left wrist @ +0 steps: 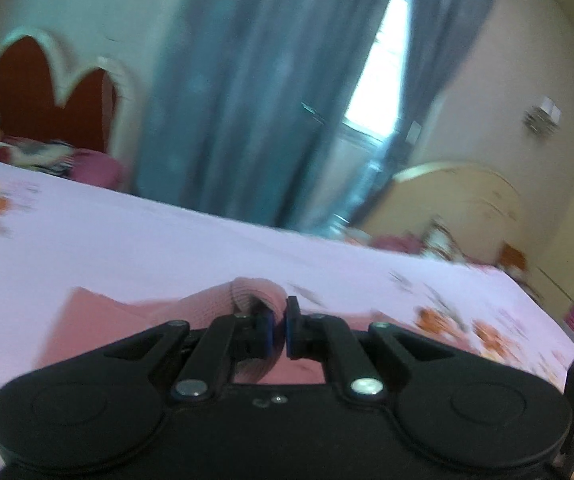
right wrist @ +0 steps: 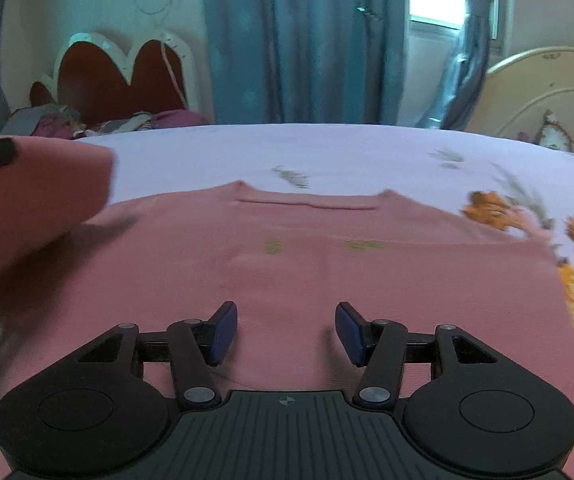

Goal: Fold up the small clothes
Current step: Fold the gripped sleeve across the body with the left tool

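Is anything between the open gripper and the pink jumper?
No. The right gripper hangs open right above the pink knitted jumper with nothing visible between them. The left gripper pinches its ribbed cuff.

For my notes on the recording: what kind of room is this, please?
Most likely a bedroom: a red scalloped headboard with white trim, a lilac flower-printed bedsheet and long blue-grey curtains.

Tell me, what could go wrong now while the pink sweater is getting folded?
1. The left gripper pinches only a ribbed edge of the pink sweater. It might slip out, and the lifted part would flop back.
2. The right gripper is open and holds nothing, so the sweater's body could slide along the bed sheet and the fold might land crooked.
3. The left view is blurry, so that hand seems quick. A fast pull could bunch the cloth.
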A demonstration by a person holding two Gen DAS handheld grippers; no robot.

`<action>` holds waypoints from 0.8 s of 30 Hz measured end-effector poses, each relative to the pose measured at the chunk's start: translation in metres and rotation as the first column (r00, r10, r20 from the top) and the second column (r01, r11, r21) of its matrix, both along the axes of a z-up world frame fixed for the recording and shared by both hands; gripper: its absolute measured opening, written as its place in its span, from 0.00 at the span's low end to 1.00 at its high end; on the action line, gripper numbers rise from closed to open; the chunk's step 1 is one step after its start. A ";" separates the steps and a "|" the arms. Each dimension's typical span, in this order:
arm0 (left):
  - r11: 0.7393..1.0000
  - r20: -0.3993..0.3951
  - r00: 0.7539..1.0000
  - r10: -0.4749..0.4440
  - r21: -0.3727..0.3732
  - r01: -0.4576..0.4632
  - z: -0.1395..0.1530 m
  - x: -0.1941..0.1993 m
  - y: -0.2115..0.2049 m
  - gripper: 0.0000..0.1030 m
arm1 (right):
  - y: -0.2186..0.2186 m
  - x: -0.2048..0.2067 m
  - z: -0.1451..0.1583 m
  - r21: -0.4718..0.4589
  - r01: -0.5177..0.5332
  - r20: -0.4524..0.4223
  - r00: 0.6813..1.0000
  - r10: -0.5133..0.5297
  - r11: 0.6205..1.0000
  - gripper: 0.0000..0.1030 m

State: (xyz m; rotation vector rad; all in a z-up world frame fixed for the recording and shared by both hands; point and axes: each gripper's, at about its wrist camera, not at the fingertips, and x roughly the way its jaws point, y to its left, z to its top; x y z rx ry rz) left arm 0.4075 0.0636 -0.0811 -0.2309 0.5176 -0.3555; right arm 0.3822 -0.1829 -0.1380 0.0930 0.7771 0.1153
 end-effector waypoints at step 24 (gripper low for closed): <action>0.939 -0.160 0.976 0.145 0.332 -0.085 -0.059 -0.035 -0.008 0.71 | 0.006 -0.026 0.010 0.060 -0.204 0.023 0.979 0.203 0.977 0.53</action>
